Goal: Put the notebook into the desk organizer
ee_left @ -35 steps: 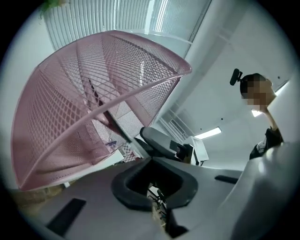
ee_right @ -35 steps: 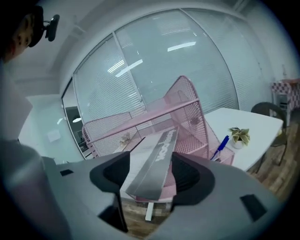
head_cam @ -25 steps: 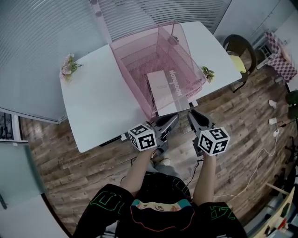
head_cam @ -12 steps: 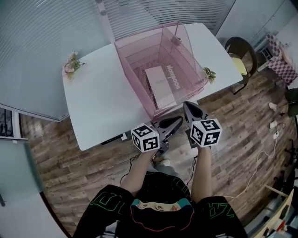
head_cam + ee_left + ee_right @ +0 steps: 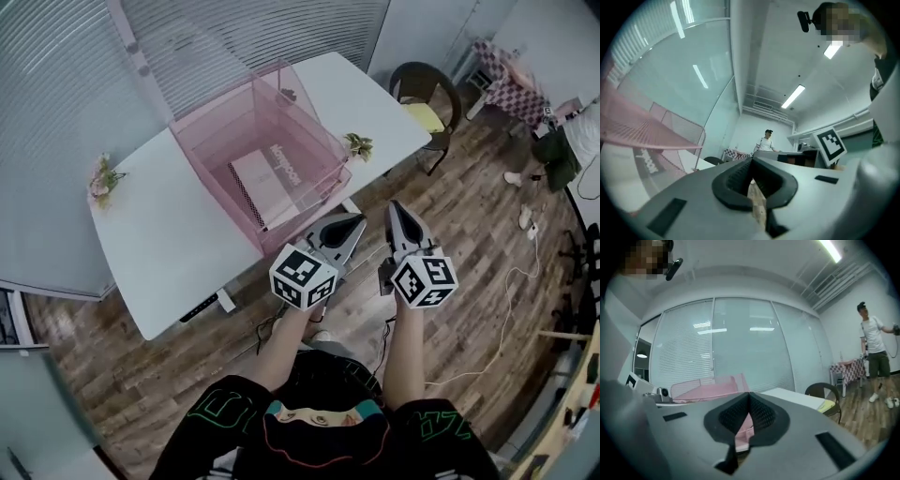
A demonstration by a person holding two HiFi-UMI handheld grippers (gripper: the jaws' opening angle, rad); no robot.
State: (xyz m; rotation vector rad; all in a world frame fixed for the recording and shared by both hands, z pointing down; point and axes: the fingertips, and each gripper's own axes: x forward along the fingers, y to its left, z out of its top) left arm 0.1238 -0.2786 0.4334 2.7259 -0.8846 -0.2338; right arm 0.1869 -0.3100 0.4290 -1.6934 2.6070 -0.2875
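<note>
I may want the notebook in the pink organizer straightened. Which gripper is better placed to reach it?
Left, marginally: the left gripper lies nearer the notebook inside the organizer; the right gripper is farther right. Both are shut, empty.

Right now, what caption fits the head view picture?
Notebook lies in the pink desk organizer; left gripper and right gripper, both shut, held clear.

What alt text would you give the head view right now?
The notebook lies inside the pink mesh organizer on the white table. The left claw and right claw are shut and empty, held in front of the table over wooden floor.
</note>
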